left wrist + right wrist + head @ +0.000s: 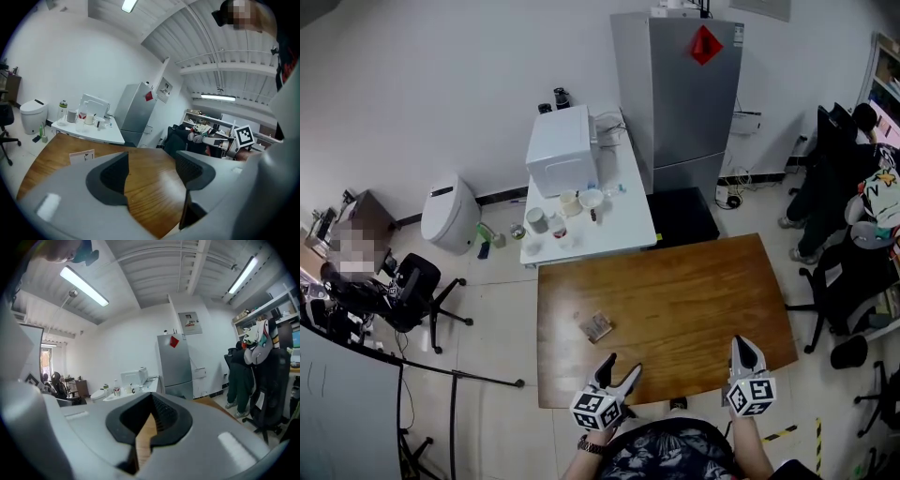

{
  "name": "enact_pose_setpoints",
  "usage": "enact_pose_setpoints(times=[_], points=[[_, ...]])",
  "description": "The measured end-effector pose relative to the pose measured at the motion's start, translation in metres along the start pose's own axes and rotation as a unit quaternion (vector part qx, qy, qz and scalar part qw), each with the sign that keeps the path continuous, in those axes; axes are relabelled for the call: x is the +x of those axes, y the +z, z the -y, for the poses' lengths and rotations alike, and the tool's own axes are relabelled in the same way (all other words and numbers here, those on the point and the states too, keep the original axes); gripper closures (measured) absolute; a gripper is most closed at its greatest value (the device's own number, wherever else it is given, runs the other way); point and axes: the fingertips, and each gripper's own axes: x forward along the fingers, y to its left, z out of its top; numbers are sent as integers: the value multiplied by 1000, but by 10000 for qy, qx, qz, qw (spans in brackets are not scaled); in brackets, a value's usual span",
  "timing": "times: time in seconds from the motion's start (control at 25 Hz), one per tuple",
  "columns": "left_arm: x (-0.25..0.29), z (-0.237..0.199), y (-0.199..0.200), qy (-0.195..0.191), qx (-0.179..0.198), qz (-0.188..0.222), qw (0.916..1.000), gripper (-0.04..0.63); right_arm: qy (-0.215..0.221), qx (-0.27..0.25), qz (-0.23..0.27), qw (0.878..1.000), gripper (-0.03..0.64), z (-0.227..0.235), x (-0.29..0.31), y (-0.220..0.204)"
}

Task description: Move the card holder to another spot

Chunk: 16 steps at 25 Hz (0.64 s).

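Observation:
The card holder (597,326), a small stand with a pale card, sits on the left part of the brown wooden table (694,291). The left gripper view shows it as a small upright card (82,155) far off to the left. My left gripper (621,368) hovers at the table's near edge, right of and nearer than the holder, jaws open and empty (152,171). My right gripper (743,348) is over the near right edge with its jaws shut on nothing (149,427).
A white side table (581,220) with a white box appliance (561,148), cups and jars stands behind the wooden table. A grey fridge (684,94) is beyond. Office chairs (853,272) and a seated person (844,150) are at right, another chair (417,286) at left.

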Motion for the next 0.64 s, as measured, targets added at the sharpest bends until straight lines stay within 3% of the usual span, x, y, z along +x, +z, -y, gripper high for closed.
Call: enact_pose_setpoints(times=[0.32,0.48,0.64], points=[[-9,-8,-23,146,-125,-220,9996,282,134,-318,16,9994,609,-9,4,5],[-8,-6,-18,109,-105,-155,9998,282,170,-358,26,9992,609,-13,1,5],[-7,-14,-1,99,-366,92,9992,284,482,-328,208,9981,609,-34,23,14]])
